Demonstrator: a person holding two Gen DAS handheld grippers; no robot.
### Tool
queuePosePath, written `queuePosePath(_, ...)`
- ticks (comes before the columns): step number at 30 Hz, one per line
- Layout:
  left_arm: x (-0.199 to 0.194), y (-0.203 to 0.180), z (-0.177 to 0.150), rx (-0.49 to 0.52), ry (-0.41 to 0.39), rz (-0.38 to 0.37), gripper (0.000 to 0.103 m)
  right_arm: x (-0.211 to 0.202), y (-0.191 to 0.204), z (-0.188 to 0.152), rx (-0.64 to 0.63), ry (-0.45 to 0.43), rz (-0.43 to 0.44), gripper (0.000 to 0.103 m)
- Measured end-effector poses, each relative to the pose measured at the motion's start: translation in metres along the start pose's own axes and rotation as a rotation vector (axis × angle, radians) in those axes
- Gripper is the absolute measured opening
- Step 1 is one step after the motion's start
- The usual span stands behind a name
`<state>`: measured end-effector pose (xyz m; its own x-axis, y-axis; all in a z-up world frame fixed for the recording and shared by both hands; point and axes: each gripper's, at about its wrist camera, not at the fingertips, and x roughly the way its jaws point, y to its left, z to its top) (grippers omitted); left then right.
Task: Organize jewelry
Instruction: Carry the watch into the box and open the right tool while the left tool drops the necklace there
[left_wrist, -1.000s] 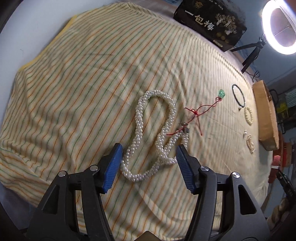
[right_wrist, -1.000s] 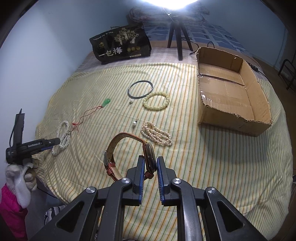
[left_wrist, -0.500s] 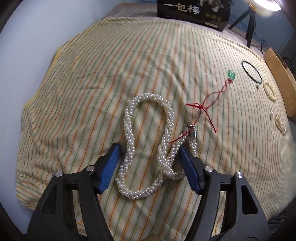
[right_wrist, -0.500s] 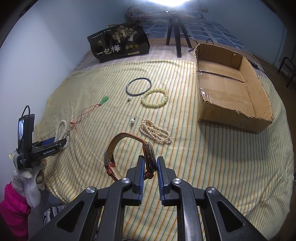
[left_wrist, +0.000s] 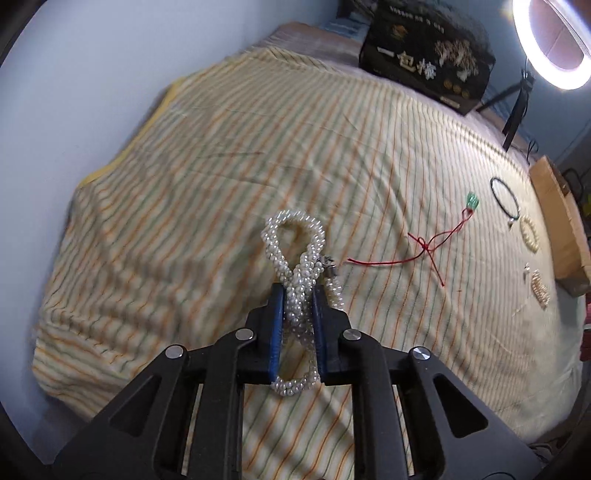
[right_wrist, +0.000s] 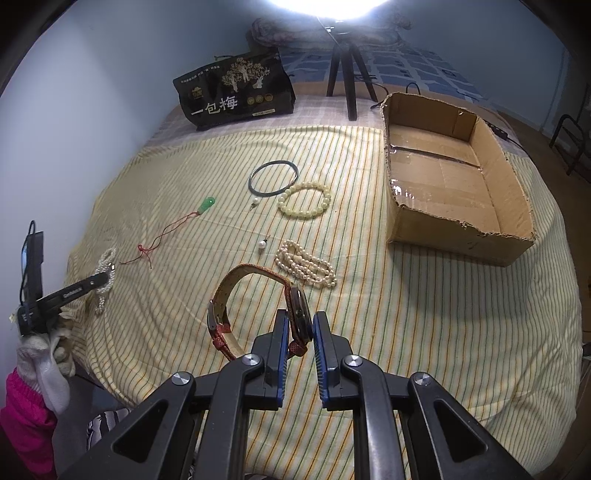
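My left gripper (left_wrist: 298, 295) is shut on the twisted white pearl necklace (left_wrist: 293, 240), whose loops stick out in front of and behind the blue pads. It also shows in the right wrist view (right_wrist: 105, 275) at the far left. My right gripper (right_wrist: 300, 321) is shut on a brown leather-strap watch (right_wrist: 255, 295) and holds it above the striped cloth. An open cardboard box (right_wrist: 454, 177) stands at the right.
On the striped cloth (right_wrist: 406, 332) lie a red cord with a green pendant (right_wrist: 173, 229), a dark bangle (right_wrist: 273, 177), a pale bead bracelet (right_wrist: 304, 201), a small pearl strand (right_wrist: 306, 262) and a loose pearl drop (right_wrist: 262, 244). A black bag (right_wrist: 236, 92) and a tripod (right_wrist: 343, 74) stand behind.
My left gripper has closed on the pearl necklace, bunching its loops together, and lifted it a little. The right gripper still holds the watch, nearly unmoved.
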<state>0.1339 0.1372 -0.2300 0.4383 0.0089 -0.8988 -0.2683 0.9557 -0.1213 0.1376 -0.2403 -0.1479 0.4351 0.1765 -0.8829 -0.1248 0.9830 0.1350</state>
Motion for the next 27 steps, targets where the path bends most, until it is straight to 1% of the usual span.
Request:
queuePosePath(4,-0.025,0.009,0.0,-0.015,-0.046,-0.033,0.013,-0.005,-0.002,0.0,0.009,-0.018,-0.003,0.011)
queuePosePath(8,-0.054,0.01,-0.001,-0.018,-0.091,-0.074,0.013,-0.01,-0.003,-0.001,0.014,-0.031,-0.006,0.011)
queuePosePath(12,-0.082,-0.003,0.004,0.0,-0.14,-0.128,0.013,-0.019,-0.006,0.0,0.016,-0.056,-0.013,0.011)
queuePosePath(17,-0.107,-0.039,0.012,0.056,-0.189,-0.198,0.013,-0.033,-0.014,0.004,0.029,-0.097,-0.027,0.011)
queuePosePath(20,-0.114,-0.065,0.019,0.087,-0.201,-0.244,0.013,-0.041,-0.024,0.008,0.04,-0.117,-0.036,0.011)
queuePosePath(21,-0.116,-0.071,0.02,0.095,-0.204,-0.256,0.013,-0.044,-0.028,0.01,0.05,-0.152,-0.021,0.011)
queuePosePath(27,-0.121,-0.129,0.03,0.174,-0.215,-0.328,0.013,-0.057,-0.053,0.021,0.068,-0.191,-0.057,0.011)
